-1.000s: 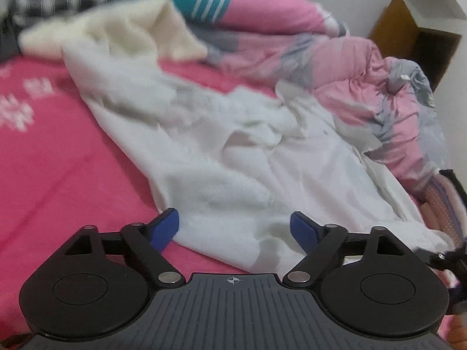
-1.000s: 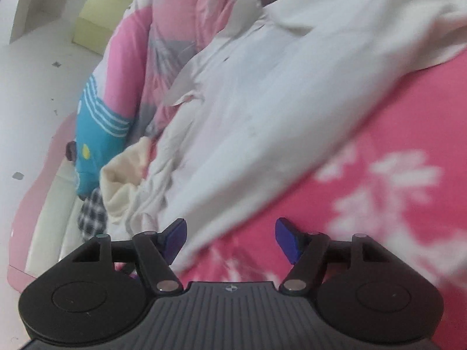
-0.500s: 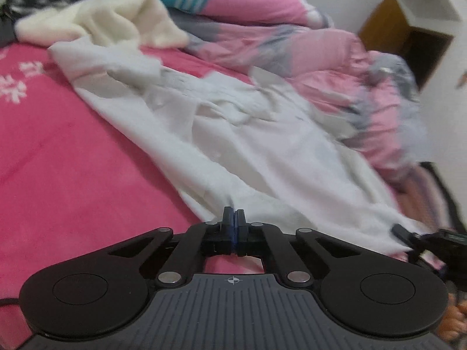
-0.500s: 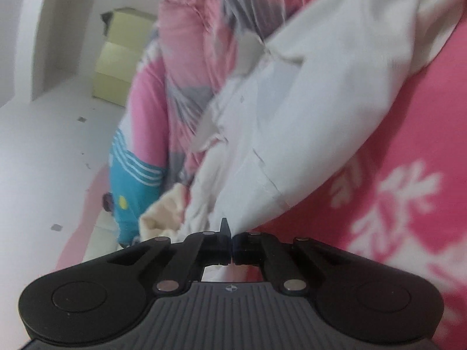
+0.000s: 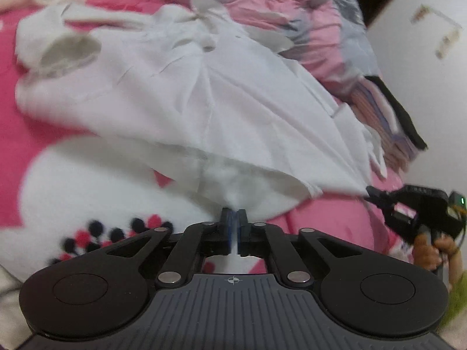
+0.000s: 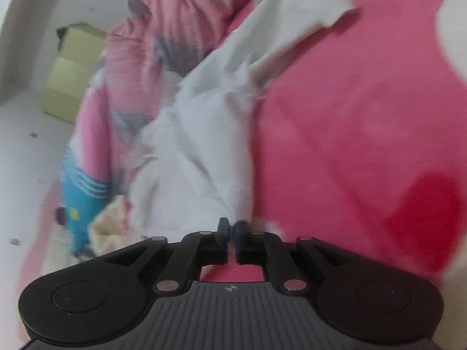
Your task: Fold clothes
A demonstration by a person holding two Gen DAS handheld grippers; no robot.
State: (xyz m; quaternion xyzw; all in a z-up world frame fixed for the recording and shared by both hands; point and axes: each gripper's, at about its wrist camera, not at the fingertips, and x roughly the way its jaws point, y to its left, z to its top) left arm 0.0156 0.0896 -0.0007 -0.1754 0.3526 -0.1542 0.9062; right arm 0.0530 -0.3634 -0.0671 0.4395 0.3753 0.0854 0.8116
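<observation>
Shirt (image 5: 221, 93) hem is pinched in both my grippers, left (image 5: 233, 218) and right (image 6: 232, 227); I keep it taut and level.

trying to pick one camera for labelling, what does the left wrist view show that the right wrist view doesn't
Only the left wrist view shows the right gripper from outside, clamped on the shirt's edge, the hand holding it, and the left gripper shut on the hem. Only the right wrist view shows the floor, a yellow-green box and the blue striped cloth. Both show the white shirt pinched in closed fingers, the pink blanket and the pink-and-grey quilt.
</observation>
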